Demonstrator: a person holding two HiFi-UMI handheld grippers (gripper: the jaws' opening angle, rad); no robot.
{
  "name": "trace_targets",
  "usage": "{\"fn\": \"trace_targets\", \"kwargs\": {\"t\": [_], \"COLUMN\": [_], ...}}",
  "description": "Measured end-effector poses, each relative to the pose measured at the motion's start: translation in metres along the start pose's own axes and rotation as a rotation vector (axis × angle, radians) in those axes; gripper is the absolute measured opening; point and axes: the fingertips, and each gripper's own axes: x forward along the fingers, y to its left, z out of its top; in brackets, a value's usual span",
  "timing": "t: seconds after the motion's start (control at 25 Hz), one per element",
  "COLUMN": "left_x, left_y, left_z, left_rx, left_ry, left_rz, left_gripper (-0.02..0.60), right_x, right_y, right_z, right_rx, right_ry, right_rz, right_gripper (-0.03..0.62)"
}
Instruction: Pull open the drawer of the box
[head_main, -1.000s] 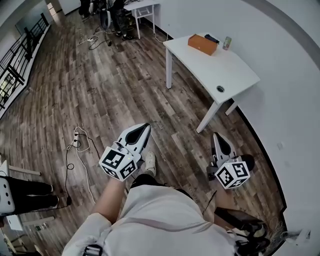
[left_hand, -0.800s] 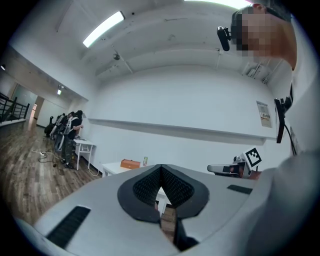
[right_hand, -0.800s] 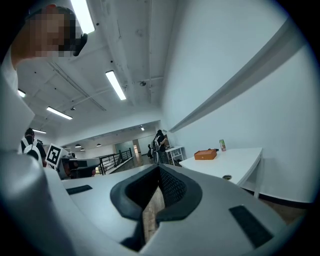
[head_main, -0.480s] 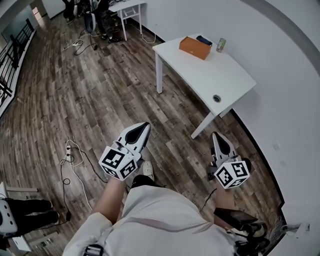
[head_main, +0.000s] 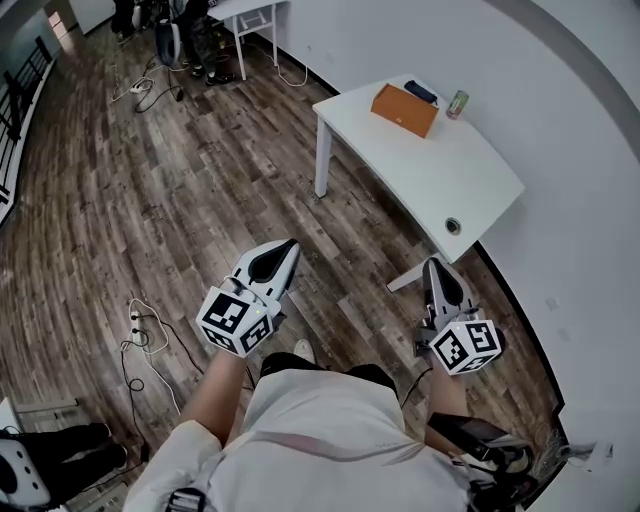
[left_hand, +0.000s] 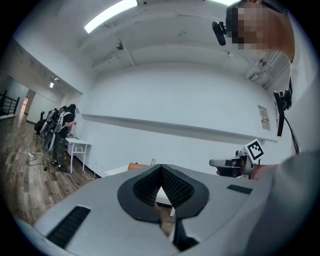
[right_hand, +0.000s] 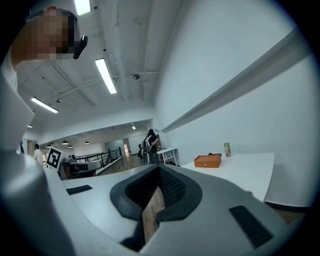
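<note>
Box (head_main: 405, 109) far off on table (head_main: 455, 170), drawer front indistinct

White counter (head_main: 440, 160) by the wall
An orange box (head_main: 405, 109), a can (head_main: 457, 103) and a dark thing (head_main: 420, 92) sit at its far end.

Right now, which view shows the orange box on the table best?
The head view: the orange box lies whole, seen from above, on the white table. The right gripper view shows it small, side on; the left gripper view shows only an orange sliver.
</note>
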Motion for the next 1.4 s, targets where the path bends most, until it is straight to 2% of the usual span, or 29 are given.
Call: {"fn": "trace_targets", "kwargs": {"t": [0.32, 0.68, 1.12, 1.4], "left_x": [0.033, 0.107, 0.259, 0.355], "left_y": [0.051, 0.096, 0.135, 0.145], "left_z": [0.002, 0.011, 0.020, 0.022], "left_rx": [-0.008, 0.003, -0.014, -0.019], "left_ry": [0.019, 0.021, 0.043, 0.068], "left_rz": [-0.024, -0.031, -0.018, -0.019], "left_gripper": [0.011, 0.011, 0.011, 0.011], "right_x": [0.059, 0.135, 0.231, 0.281], "right_y": [-0.010, -0.058, -0.181, -0.261], "right_z": [0.004, 0.010, 0.037, 0.059], "right_rx": [0.002, 0.018, 0.040, 0.053], "right_ry": [0.019, 0.011, 0.034, 0.032], "right_rz": [-0.028, -0.024, -0.032, -0.025], "right_gripper": [0.003, 0.003, 0.003, 0.003]}}
